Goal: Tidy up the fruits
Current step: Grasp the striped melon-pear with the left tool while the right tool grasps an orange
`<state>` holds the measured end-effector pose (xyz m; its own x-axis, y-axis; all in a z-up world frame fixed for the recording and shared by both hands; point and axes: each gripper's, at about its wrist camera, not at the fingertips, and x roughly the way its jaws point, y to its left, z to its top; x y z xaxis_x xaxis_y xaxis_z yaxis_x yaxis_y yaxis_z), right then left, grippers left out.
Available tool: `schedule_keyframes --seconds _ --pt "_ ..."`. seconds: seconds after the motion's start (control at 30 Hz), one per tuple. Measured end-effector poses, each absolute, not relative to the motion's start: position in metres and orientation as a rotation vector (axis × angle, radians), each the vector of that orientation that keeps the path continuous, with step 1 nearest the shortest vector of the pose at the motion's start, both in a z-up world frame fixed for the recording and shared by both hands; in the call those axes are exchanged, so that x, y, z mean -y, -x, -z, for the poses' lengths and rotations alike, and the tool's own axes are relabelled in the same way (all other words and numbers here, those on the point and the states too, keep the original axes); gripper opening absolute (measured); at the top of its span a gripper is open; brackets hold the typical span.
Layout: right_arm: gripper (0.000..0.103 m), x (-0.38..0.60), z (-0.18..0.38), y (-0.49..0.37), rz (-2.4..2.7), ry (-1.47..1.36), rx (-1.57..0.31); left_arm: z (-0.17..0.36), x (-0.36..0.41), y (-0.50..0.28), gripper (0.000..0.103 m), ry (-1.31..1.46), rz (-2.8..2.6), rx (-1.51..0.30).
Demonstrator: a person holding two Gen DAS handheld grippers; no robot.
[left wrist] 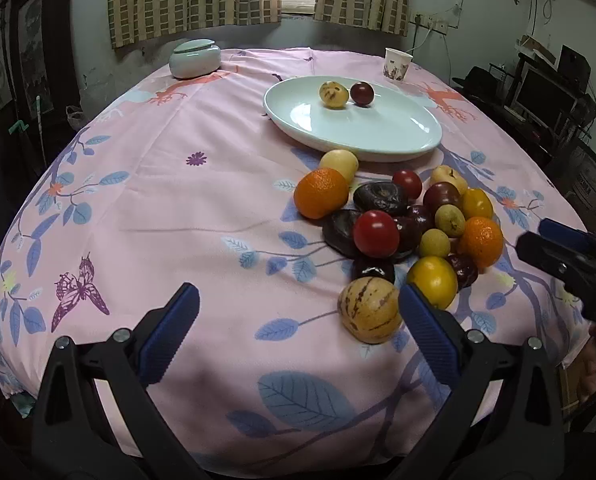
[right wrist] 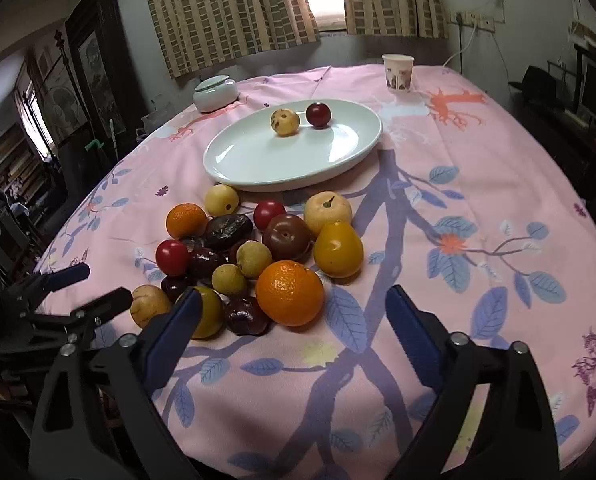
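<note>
A pale oval plate [left wrist: 357,132] [right wrist: 258,160] on the pink cloth holds a striped yellow fruit [left wrist: 333,95] and a dark red plum [left wrist: 362,93]. In front of it lies a pile of fruits [left wrist: 375,234] [right wrist: 254,258]: oranges, tomatoes, plums, yellow and dark ones. My left gripper [left wrist: 298,294] is open over bare cloth, its right finger beside a striped melon [left wrist: 369,309]. My right gripper [right wrist: 293,294] is open, and an orange [right wrist: 290,276] lies just ahead between its fingertips, untouched. Each gripper shows in the other's view, the right gripper [left wrist: 537,240] and the left gripper [right wrist: 98,284].
A lidded pale green jar [left wrist: 194,58] [right wrist: 215,93] stands at the far left of the table, a paper cup [left wrist: 396,63] [right wrist: 397,71] at the far right. The cloth drops off at the rounded table edges. Dark furniture stands beyond both sides.
</note>
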<state>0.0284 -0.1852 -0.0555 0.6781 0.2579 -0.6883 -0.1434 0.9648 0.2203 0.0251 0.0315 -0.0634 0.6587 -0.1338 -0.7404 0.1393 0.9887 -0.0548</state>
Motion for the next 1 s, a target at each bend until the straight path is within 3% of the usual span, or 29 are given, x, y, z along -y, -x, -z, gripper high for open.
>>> schedule_keyframes --seconds 0.17,0.27,0.6,0.63,0.7,0.77,0.83,1.0 --pt "0.071 0.179 0.081 -0.055 -0.247 -0.2 -0.894 0.069 -0.023 -0.02 0.101 -0.02 0.181 -0.845" --pt "0.046 0.18 0.088 -0.062 -0.27 -0.251 -0.887 0.07 -0.023 -0.021 0.101 -0.018 0.184 -0.852" --pt "0.046 0.191 0.058 -0.031 -0.246 -0.239 -0.819 0.081 -0.012 -0.024 0.099 -0.046 0.206 -0.869" --pt "0.046 0.192 0.058 -0.03 -0.248 -0.239 -0.82 0.084 -0.012 -0.026 0.096 -0.044 0.208 -0.875" --pt "0.046 0.192 0.059 -0.027 -0.253 -0.243 -0.822 0.089 -0.011 -0.029 0.065 -0.018 0.246 -0.9" --pt "0.046 0.192 0.061 -0.026 -0.257 -0.247 -0.825 0.094 -0.008 -0.031 0.057 -0.001 0.276 -0.92" --pt "0.046 0.191 0.064 -0.026 -0.265 -0.253 -0.832 0.093 -0.003 -0.03 0.04 -0.014 0.296 -0.905" --pt "0.046 0.189 0.064 -0.025 -0.281 -0.248 -0.837 0.087 -0.003 -0.027 0.039 -0.005 0.298 -0.895"
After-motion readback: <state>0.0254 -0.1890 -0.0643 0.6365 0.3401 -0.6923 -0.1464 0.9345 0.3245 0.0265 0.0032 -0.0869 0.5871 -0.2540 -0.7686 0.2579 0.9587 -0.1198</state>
